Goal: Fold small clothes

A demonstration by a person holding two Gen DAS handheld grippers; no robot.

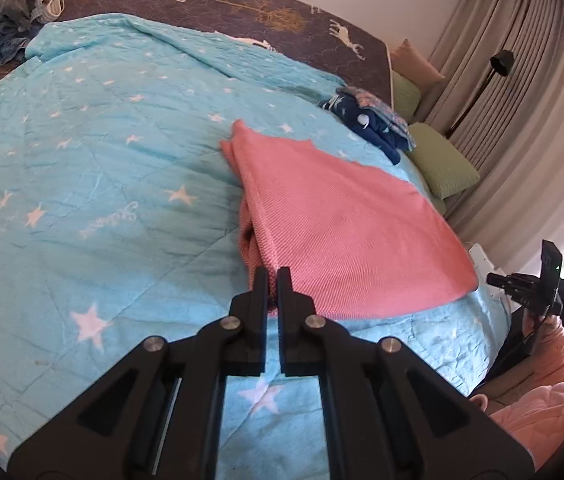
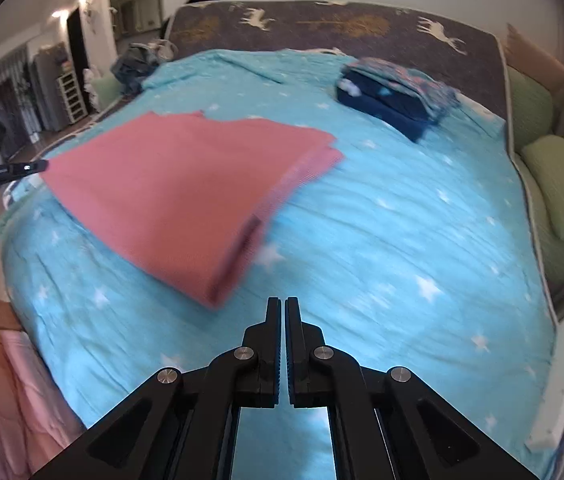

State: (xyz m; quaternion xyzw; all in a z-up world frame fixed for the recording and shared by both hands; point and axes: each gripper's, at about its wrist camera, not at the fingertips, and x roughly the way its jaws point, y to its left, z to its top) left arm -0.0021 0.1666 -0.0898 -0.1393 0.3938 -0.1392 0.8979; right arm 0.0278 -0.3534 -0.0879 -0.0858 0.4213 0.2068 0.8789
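Left claw [image 1: 272, 276] clamped on the pink cloth's [image 1: 346, 216] corner; right claw [image 2: 284, 305] together, empty.

blue star quilt [image 1: 82, 152] | green pillow [image 2: 562, 184] | curtains [image 1: 522, 80] | floor lamp [image 1: 502, 62]

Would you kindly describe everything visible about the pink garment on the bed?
The pink garment looks like a ribbed knit, folded into a flat, layered, roughly rectangular shape. It lies on the light-blue star-print quilt, near its front edge. The left gripper sits at its near corner, jaws nearly together with fabric apparently pinched between them.
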